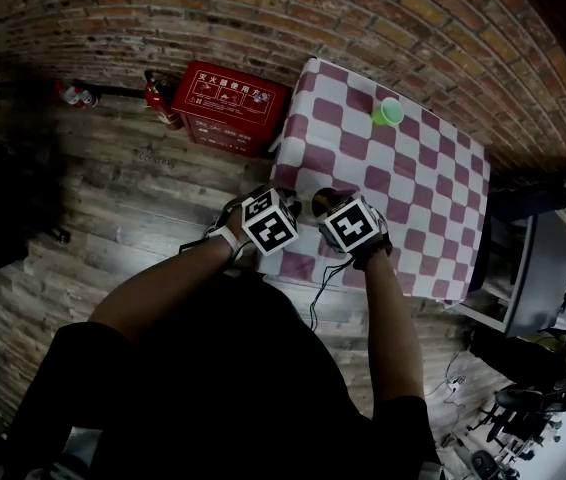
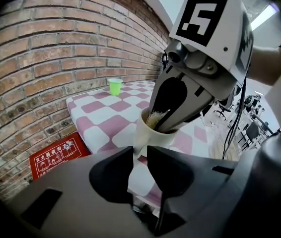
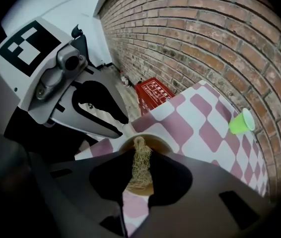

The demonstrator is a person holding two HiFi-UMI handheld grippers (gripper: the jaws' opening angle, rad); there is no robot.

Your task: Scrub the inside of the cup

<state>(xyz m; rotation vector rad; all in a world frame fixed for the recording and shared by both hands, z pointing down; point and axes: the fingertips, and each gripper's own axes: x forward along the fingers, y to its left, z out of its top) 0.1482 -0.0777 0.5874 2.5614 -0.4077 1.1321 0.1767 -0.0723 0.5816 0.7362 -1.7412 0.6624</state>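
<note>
A cream cup (image 2: 145, 133) hangs over the near left corner of the checked table (image 1: 418, 203). My left gripper (image 2: 139, 157) is shut on a pale part of the cup's side, with its jaws almost together. A straw-coloured fibre scrubber (image 3: 139, 165) is clamped in my right gripper (image 3: 140, 168), and its tip reaches down into the cup's brown inside (image 3: 156, 144). In the head view both marker cubes crowd around the cup (image 1: 321, 201), the left gripper (image 1: 293, 204) on its left and the right gripper (image 1: 335, 208) on its right. Most of the cup is hidden there.
A small green cup (image 1: 388, 112) stands at the table's far side, near the brick wall (image 1: 383, 13). A red box (image 1: 231, 105) and fire extinguishers (image 1: 160, 98) sit on the wooden floor left of the table. Dark furniture (image 1: 528, 268) stands to the right.
</note>
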